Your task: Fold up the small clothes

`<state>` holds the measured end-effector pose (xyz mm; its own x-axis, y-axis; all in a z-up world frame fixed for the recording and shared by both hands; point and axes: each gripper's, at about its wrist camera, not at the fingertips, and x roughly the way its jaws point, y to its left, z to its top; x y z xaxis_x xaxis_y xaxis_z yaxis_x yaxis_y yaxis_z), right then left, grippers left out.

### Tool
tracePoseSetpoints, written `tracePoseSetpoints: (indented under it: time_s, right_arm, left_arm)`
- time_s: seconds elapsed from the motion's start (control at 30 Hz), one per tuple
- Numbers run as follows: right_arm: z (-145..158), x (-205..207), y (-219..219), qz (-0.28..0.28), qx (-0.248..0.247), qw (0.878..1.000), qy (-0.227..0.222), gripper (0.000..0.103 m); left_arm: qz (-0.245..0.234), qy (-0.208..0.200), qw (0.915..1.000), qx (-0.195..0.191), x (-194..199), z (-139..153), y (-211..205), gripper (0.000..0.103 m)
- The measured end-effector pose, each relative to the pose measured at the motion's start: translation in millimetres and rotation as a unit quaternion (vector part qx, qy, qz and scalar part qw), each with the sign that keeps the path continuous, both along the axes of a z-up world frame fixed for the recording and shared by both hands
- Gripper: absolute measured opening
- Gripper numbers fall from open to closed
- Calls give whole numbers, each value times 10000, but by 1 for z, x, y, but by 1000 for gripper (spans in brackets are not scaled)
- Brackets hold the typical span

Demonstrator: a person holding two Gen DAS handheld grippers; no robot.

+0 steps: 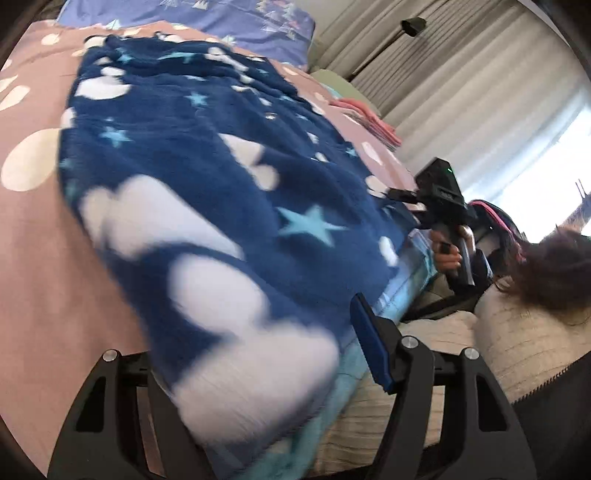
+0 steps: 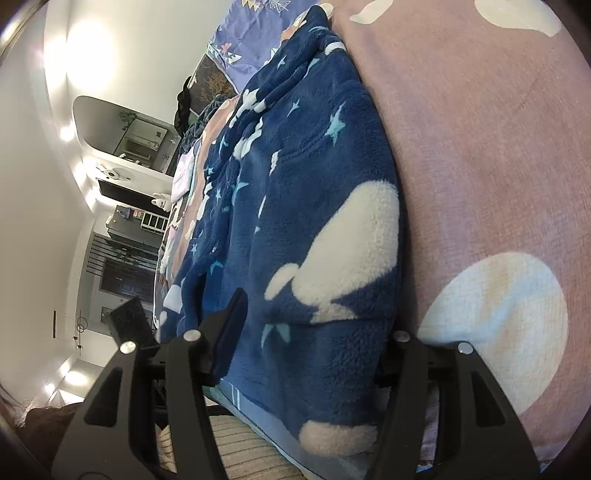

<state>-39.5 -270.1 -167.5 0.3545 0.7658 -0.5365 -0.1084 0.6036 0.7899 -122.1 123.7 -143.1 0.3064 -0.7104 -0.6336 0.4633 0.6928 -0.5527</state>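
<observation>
A dark blue fleece garment with white clouds and light blue stars lies spread on the pink bedsheet; it also fills the right wrist view. My left gripper is open, its jaws wide apart around the garment's near hem. One blue pad shows at the right; the other finger is hidden under the cloth. My right gripper is open too, with the garment's hem edge between its fingers. The right gripper also shows in the left wrist view at the garment's far corner.
The pink sheet has large white spots. A purple patterned pillow lies at the head of the bed. Folded pink clothes sit near the bed's edge. Curtains and a bright window stand behind. A beige knit cloth lies below the hem.
</observation>
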Motion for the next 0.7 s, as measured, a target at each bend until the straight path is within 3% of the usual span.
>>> tracePoseSetpoints:
  time_s: [0.1, 0.2, 0.37, 0.43, 0.47, 0.5, 0.53, 0.57, 0.63, 0.7]
  right_arm:
    - [1, 0, 3, 10, -70, 10000, -29, 58]
    - [3, -4, 4, 41, -169, 9998, -25, 58]
    - [4, -21, -2, 184, -215, 9996, 4, 59]
    - [3, -20, -1, 202, -190, 9996, -47, 58]
    - [2, -18, 1, 177, -170, 9997, -48, 51]
    - [2, -14, 3, 117, -200, 9997, -49, 43]
    - [2, -10, 4, 57, -204, 9998, -29, 22]
    - [2, -7, 3, -5, -99, 9999, 10, 15]
    - [6, -5, -4, -177, 401, 9990, -34, 12]
    - [18, -6, -8, -225, 559, 9979, -257, 11]
  left_arm:
    - [508, -5, 9986, 108, 6, -3, 2, 67]
    - [1212, 222, 9920, -285, 17, -8, 21, 67]
    - [1637, 193, 9852, -465, 16, -5, 39, 67]
    - [1734, 150, 9836, -463, 21, -5, 41, 54]
    - [1734, 149, 9836, -480, 25, -5, 39, 30]
    - [1704, 149, 9839, -512, 28, -4, 38, 16]
    - [1675, 116, 9844, -531, 30, -1, 36, 15]
    - [1645, 11, 9852, -472, 30, 5, 35, 14]
    - [1565, -284, 9870, -216, 25, 20, 32, 12]
    - [1547, -517, 9866, -50, 20, 36, 33, 11]
